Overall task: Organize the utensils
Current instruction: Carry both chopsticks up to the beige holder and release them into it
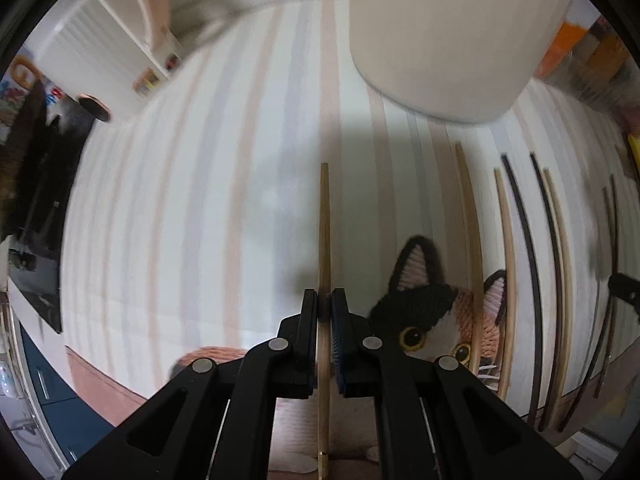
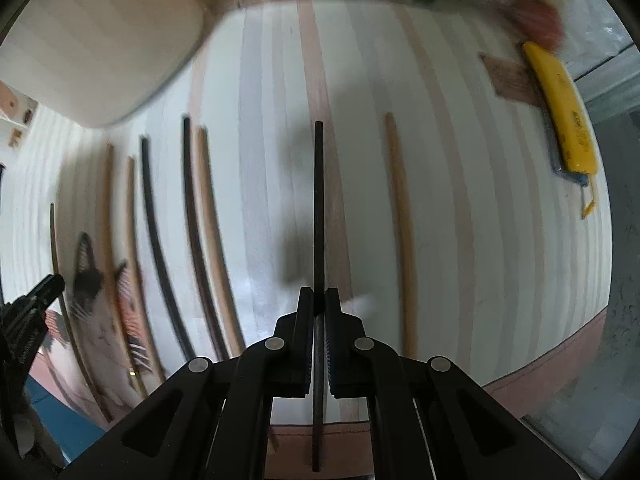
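Two claws, left gripping pale chopstick, right dark chopstick

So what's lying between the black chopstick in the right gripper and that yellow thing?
One light wooden chopstick lies on the striped cloth between the black chopstick and the yellow thing; the rest is bare cloth. The right wrist view shows it.

Matt wooden chopsticks, striped cloth
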{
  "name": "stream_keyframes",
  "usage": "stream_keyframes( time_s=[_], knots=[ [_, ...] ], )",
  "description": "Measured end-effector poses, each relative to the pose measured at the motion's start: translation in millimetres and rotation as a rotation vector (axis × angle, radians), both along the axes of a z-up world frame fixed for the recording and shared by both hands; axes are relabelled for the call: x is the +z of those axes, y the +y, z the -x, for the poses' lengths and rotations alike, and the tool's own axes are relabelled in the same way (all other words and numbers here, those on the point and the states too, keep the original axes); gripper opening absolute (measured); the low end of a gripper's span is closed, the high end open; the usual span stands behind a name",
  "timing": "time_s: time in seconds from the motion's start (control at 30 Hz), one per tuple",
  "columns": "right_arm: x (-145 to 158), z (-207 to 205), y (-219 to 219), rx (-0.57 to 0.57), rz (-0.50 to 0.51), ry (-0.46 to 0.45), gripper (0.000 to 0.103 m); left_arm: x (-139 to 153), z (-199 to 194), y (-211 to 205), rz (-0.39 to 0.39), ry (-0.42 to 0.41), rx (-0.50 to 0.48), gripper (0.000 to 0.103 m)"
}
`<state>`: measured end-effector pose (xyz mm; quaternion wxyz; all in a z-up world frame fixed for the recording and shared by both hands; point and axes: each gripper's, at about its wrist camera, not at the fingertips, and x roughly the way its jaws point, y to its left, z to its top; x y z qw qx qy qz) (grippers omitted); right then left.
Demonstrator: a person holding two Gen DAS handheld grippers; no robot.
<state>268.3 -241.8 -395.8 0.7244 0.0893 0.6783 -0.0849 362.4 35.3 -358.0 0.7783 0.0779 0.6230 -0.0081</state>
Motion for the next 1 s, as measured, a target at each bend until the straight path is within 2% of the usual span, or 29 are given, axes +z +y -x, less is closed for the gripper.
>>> stream_keyframes(
  time_s=[0.3,0.57,0.8,1.0],
  knots=[
    [77,-3,1,0.013,0.039,-0.237,0.005,88,6,17,0.083,-0.201,0.078,0.004],
    [136,-15,-3,0.006,0.02,-0.398,0.005,154,9,12,0.151,-0.356,0.09,0.004],
    [185,-28,-4,0.018,0.01,-0.512,0.005,196,1,5,0.177,-0.459,0.088,0.004],
    [232,-42,5,0.048,-0.049,-0.565,0.005,250,-5,4,0.221,-0.542,0.09,0.004]
  ],
)
